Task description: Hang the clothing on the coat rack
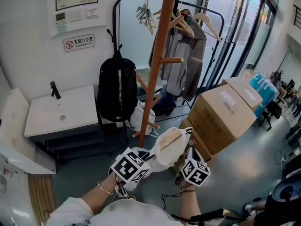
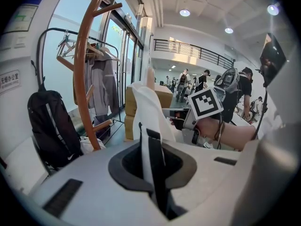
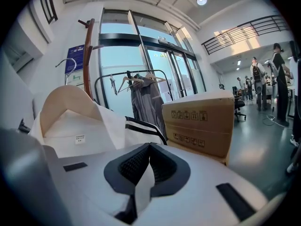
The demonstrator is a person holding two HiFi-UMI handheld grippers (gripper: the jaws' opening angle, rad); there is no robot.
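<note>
Left claw (image 1: 149, 157), right claw (image 1: 189, 149) on garment (image 1: 170, 144)

Both forearms (image 1: 94, 197) reach forward, close together. The left hand-held gripper (image 2: 148, 142) and the right hand-held gripper (image 3: 148, 155) each clamp the white garment (image 1: 171, 145).

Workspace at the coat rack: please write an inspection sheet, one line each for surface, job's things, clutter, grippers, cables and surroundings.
Surface: grey floor.
Job's things: white garment held up between both grippers, not yet hung; wooden coat rack upright ahead.
Clutter: black backpack left of the rack; cardboard boxes on the right.
Grippers: left gripper and right gripper, fingers shut on the garment.
Cables: dark cable beside the right gripper.
Surroundings: white sink, garment rail with a grey jacket, glass doors, people far off.
</note>
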